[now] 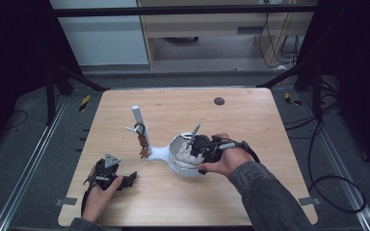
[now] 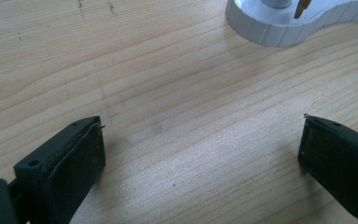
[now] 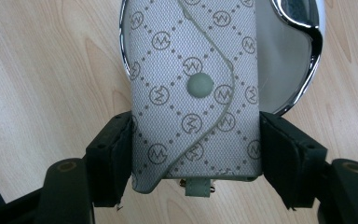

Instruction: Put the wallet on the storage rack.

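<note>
Over white tray (image 3: pixel 307 60) | right claw (image 3: pixel 196 154) pinching patterned pouch (image 3: pixel 191 93) | left claw (image 2: pixel 200 154) spread

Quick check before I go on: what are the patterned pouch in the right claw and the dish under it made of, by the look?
Pouch: looks like woven or coated fabric, matte grey-white, with a printed monogram grid, a stitched flap edge and a snap button. Dish: smooth white inside, probably plastic or ceramic, with a mirror-bright, chrome-like rim. The right claw grips the pouch by its sides.
</note>
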{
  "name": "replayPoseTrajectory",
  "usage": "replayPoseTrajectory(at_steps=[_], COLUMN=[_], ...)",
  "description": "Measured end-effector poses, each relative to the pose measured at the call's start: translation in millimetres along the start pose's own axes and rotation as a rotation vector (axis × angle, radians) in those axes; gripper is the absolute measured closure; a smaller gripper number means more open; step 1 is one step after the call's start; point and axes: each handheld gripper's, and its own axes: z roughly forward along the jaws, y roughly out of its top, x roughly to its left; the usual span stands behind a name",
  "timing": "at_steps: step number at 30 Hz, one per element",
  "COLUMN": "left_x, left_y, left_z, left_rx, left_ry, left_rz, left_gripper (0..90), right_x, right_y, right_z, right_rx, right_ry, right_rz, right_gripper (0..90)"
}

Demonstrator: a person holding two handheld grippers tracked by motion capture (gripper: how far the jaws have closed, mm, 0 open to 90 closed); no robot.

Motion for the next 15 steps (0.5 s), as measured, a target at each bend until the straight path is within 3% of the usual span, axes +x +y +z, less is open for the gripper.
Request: replayPoseTrajectory(at_steps=[15], left_x=[0.1], left_y=[0.1], left_z=[0.1], left_rx=[0.0], left_ry=[0.0], left_rz=[0.001], left_gripper=[0.0], right_x=[-2.1], right_y=[7.1], right_z=[4.6], right_rx=[0.01], right_ry=[-0.002], right_rz=[0.008], right_gripper=[31.0])
